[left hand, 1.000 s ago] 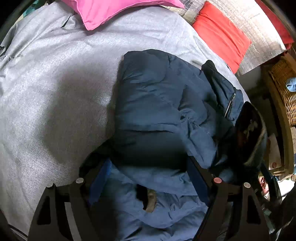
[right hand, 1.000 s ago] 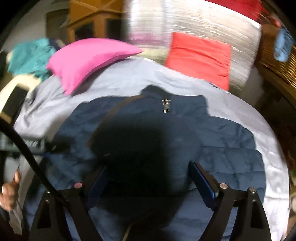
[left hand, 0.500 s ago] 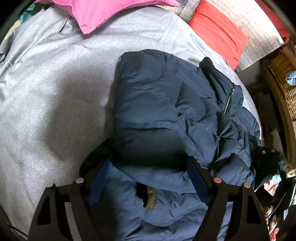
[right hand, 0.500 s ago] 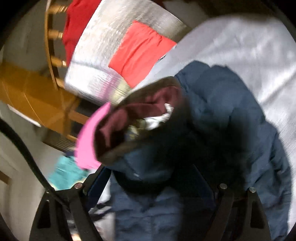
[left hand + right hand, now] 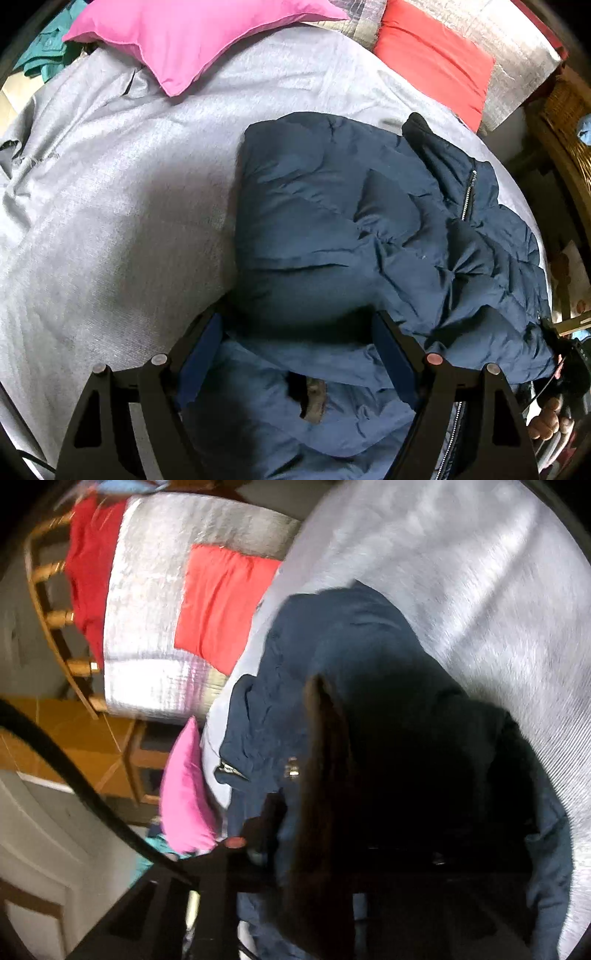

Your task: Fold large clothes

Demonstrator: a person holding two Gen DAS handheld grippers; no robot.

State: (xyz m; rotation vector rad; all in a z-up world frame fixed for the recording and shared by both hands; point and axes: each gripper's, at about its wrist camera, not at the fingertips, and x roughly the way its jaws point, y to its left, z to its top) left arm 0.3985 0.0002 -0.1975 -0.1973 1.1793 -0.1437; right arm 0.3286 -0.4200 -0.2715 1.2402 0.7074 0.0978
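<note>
Puffy navy jacket (image 5: 332,221), smooth quilted cloth with a metal zip; bed cover (image 5: 110,221), matt grey weave; wicker basket (image 5: 569,110) at upper right.

Count, both views:
- 1 navy puffer jacket (image 5: 332,229), bunched on the right half of the bed
- 1 grey bedspread (image 5: 110,206)
- 1 pink pillow (image 5: 192,37), far left
- 1 silver quilted cushion (image 5: 517,59) with a red-orange patch, far right
- 1 red cloth (image 5: 88,576) draped over the wooden bed frame (image 5: 55,620)
- 1 teal garment (image 5: 48,59), far left edge
- 1 wicker piece (image 5: 569,122), right edge
- 2 grippers: left gripper (image 5: 299,328), right gripper (image 5: 332,849)
- 1 hand (image 5: 550,424) partly seen, near right
</note>
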